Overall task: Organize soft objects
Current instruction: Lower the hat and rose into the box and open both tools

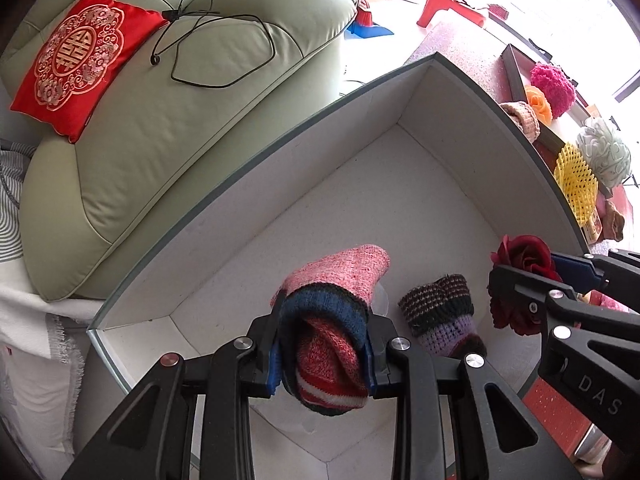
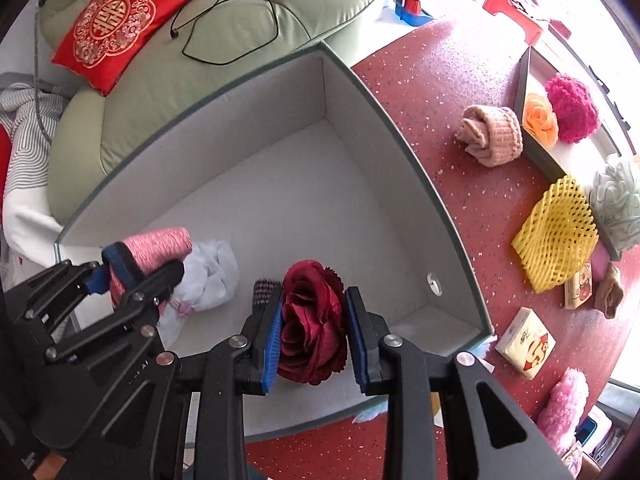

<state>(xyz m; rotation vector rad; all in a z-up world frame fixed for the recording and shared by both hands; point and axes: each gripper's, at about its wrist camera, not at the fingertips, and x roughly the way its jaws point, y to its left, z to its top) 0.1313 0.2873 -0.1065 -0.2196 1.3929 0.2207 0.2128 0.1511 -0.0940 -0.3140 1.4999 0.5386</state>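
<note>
The left gripper [image 1: 324, 354] points down into the large white open box with a grey-green rim [image 1: 256, 168], and its blue pads pinch a rolled pink knitted sock with a dark blue and red striped cuff [image 1: 332, 312] from both sides. Just to the right of this sock, on the box floor, lies a rolled knitted sock in brown, black and lilac stripes [image 1: 440, 312]. The right gripper [image 2: 312, 336] also points down over the near part of the same box, and its blue pads press on a dark red cloth rose [image 2: 312, 320], which is held between them. In the right wrist view a crumpled white cloth [image 2: 208, 276] lies on the box floor between the two grippers. The box stands on a red speckled table [image 2: 440, 92]. On this table, to the right of the box, are a rolled beige knitted sock [image 2: 490, 136], a yellow foam net sleeve [image 2: 556, 236] and a small packet of tissues [image 2: 526, 344]. Further right, an orange cloth rose [image 2: 540, 120] and a magenta fluffy pompon [image 2: 572, 108] lie in a second, shallower box with a dark rim [image 2: 524, 80]. Behind the big box is a pale green leather sofa [image 1: 160, 140] with a red embroidered cushion [image 1: 80, 60] on it.
</note>
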